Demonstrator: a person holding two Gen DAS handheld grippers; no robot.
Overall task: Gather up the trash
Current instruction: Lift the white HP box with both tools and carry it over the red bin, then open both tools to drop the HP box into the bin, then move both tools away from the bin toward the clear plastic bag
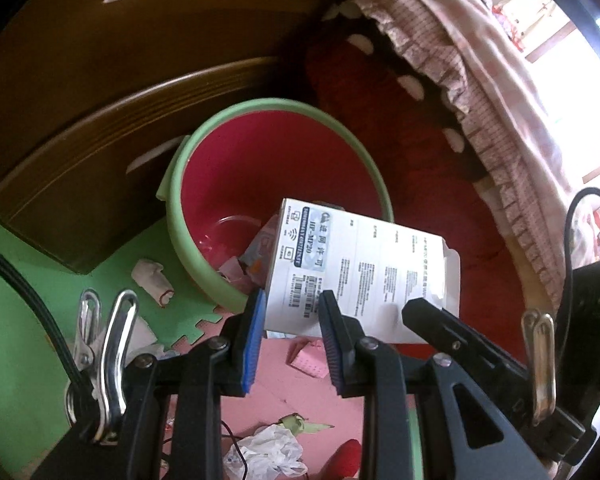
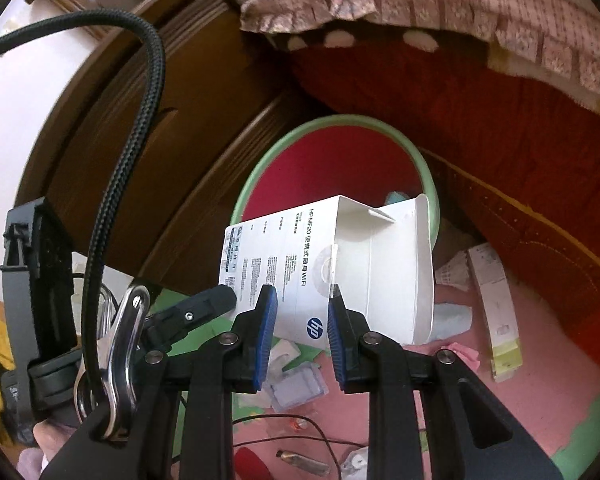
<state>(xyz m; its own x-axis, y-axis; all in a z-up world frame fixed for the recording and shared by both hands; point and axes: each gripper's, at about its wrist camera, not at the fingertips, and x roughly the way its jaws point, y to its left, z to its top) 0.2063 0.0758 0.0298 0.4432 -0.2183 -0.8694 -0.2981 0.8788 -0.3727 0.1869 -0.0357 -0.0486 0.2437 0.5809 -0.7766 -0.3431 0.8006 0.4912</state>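
Now both tongs, left gripper [image 1: 292,312] and right gripper [image 2: 302,316], are clamped on 1 white box [image 1: 352,264] above the bin [image 1: 284,108]; next, release over the opening.

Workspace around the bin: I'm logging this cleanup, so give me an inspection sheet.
Surface: pink and green foam mat.
Job's things: white carton held over the green-rimmed bin, which holds scraps.
Clutter: crumpled plastic bag, pink paper, long white box, blister pack.
Grippers: left gripper and right gripper both clamp the carton.
Cables: black braided cable; thin wire.
Surroundings: brown wooden furniture, frilled bedding.
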